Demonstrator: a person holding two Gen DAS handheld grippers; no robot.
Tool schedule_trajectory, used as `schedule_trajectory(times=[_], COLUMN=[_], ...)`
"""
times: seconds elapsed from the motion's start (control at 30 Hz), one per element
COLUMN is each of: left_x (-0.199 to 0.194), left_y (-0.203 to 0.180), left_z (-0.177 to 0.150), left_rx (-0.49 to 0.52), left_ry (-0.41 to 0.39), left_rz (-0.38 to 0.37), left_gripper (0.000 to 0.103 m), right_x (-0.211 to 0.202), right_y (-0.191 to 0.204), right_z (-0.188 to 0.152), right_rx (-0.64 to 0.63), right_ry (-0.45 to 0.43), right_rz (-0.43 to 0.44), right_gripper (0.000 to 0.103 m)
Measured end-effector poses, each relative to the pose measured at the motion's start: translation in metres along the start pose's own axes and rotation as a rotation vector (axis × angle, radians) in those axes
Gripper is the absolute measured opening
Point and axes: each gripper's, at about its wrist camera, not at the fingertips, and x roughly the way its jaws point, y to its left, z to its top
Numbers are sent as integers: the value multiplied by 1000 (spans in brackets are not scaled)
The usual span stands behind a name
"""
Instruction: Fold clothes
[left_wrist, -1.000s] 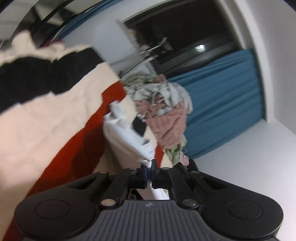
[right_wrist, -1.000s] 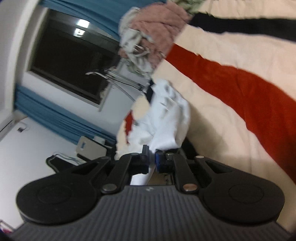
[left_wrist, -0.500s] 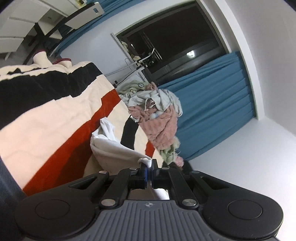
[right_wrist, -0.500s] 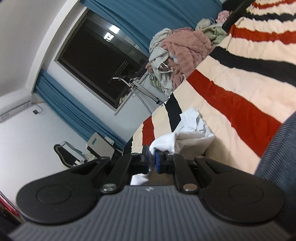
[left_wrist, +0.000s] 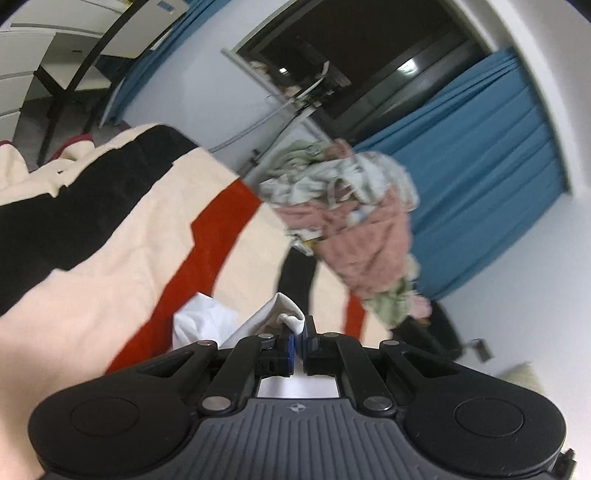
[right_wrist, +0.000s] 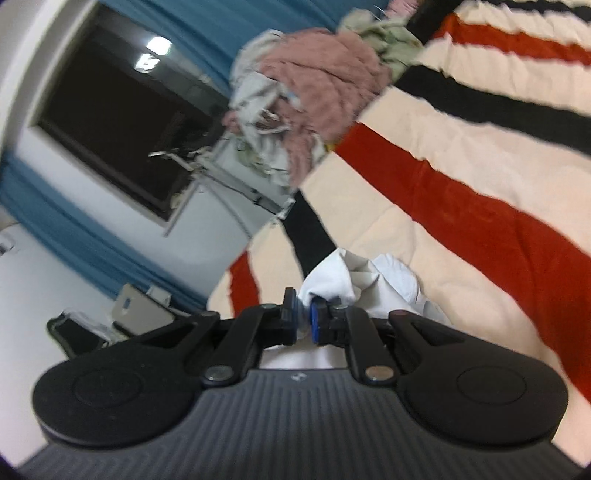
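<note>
**Both grippers pinch one white garment over a striped blanket**

Left wrist view: the left gripper (left_wrist: 298, 341) has its jaws pressed nearly together on a fold of the white garment (left_wrist: 207, 321), which bunches up just ahead of the blue-lined fingertips (left_wrist: 289, 345) and trails off to the left. The cloth lies against the striped blanket (left_wrist: 129, 258), here seen as broad cream, black and red bands. Farther off on the blanket sits a heap of clothes (left_wrist: 347, 218), pink and pale green-grey pieces tangled together. Behind it are a blue curtain (left_wrist: 480, 177) and a dark window (left_wrist: 354, 62). Only this view shows the upper-left corner of the room, with a white drawer unit (left_wrist: 22, 66) and dark slanting bars (left_wrist: 92, 55) in front of it. The picture is blurred, so finer detail of the heap cannot be read.

Right wrist view: the right gripper (right_wrist: 303, 321) also clamps the white garment (right_wrist: 369, 284), with a thin wad of cloth caught between its blue pads (right_wrist: 314, 323); the rest of the fabric mounds up to the right of the jaws, resting on the striped blanket (right_wrist: 461, 177). This view shows far more of the blanket, with several narrow red and black stripes running toward the upper right. The heap of clothes (right_wrist: 317, 96) appears at the top, near the blanket's edge. Seen only here are a black chair (right_wrist: 81, 332) at lower left beside a grey box-like object (right_wrist: 144, 314), and a second stretch of blue curtain (right_wrist: 74, 236) below the dark window (right_wrist: 122, 122).
</note>
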Motion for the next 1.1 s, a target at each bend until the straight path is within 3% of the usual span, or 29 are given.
schedule_trajectory(times=[0.17, 0.3, 0.47, 0.63, 0.67, 0.73, 0.77, 0.8, 0.83, 0.87, 0.9, 0.93, 1.0, 1.1], left_x=[61, 80, 104, 111, 112, 115, 116, 117, 118, 120, 121, 122, 124, 122], left_y=[17, 38, 61, 58, 56, 52, 50, 48, 46, 44, 42, 40, 35, 23], left_z=[9, 9, 10, 16, 15, 14, 14, 13, 12, 12, 11, 10, 9, 1], left_rx=[11, -10, -23, 9, 31, 74, 96, 117, 139, 160, 182, 204, 247, 331], left_ry=[21, 22, 28, 23, 29, 40, 46, 51, 57, 62, 68, 73, 84, 91], left_rz=[28, 32, 58, 41, 46, 58, 63, 69, 75, 80, 86, 92, 103, 111], left_gripper=[4, 4, 4, 4, 4, 6, 7, 7, 8, 14, 30, 53, 74, 80], right_x=[50, 75, 97, 111, 114, 115, 115, 116, 116, 117, 117, 117, 105, 88], right_y=[-37, -58, -48, -48, -47, -48, -49, -49, -50, -50, -51, -51, -42, -22], right_z=[4, 3, 6, 11, 14, 16, 16, 17, 18, 19, 19, 20, 17, 7], right_rx=[63, 95, 36, 32, 26, 32, 35, 37, 40, 43, 46, 47, -10, -176], right_ry=[53, 108, 133, 144, 148, 161, 167, 174, 181, 187, 194, 199, 169, 110], right_rz=[-5, 14, 20, 49, 53, 78, 90, 103, 115, 128, 140, 152, 161, 150], right_gripper=[11, 11, 12, 16, 22, 46, 68, 77, 78, 78, 78, 78, 78, 75])
